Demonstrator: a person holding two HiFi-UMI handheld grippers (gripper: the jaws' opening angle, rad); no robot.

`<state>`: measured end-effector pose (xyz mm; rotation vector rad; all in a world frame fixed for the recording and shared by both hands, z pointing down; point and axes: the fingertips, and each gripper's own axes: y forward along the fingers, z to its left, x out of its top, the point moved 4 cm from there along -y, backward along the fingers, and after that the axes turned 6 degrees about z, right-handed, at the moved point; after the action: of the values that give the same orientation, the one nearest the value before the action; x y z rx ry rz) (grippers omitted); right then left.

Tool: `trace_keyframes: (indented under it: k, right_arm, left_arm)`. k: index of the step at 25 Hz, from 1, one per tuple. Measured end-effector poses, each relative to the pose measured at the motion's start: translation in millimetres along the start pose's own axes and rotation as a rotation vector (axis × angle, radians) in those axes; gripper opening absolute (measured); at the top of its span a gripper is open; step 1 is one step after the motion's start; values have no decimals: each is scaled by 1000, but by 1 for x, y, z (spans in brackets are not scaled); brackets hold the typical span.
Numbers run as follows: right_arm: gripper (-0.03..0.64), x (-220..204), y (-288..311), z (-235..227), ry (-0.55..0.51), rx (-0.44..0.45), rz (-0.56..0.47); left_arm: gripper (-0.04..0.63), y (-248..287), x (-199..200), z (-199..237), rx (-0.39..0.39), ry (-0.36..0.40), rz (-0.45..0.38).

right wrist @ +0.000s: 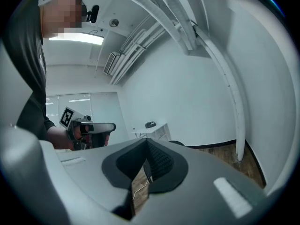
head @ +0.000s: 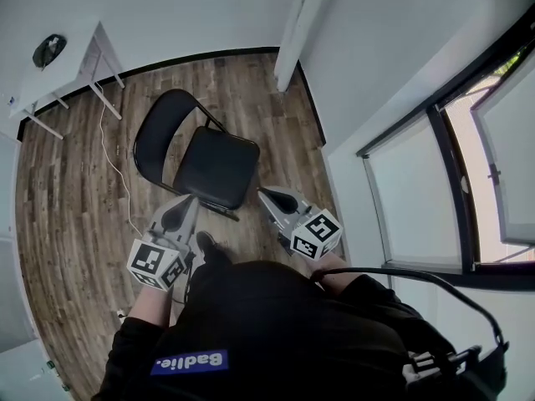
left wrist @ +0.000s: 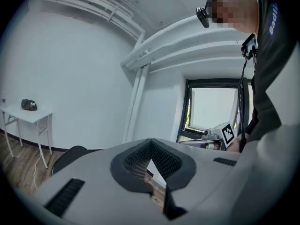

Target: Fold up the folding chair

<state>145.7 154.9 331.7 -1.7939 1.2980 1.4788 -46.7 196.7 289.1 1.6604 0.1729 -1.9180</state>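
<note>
One folding chair stood unfolded on the wood floor, just ahead of my grippers. One white table sat by the far wall. Two grippers I held side by side, nearly level, pointing toward the seat: left gripper and right gripper, both clenched on nothing.

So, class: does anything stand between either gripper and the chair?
Nothing visible does. The left gripper and right gripper, both shut and empty, face the chair with no object between. The cable lies left of the chair.
</note>
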Motion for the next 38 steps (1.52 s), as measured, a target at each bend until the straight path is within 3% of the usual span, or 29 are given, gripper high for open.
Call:
trace_keyframes:
  k: [9,15,29,38]
  right_arm:
    - [2,30,121,-23,22,-123,-13]
    - [2,37,166,-33,41,-143,-6]
    - [2,9,186,-107,104,-95,67]
    - [2,-27,191,-160,174,-93,143]
  left_arm:
    - [5,29,34,129,-119,36,28]
    - [5,43,40,174,-139,27,40]
    - [5,93,33,216,-16,-27,55]
    - [5,127,2,248,98,-15,162]
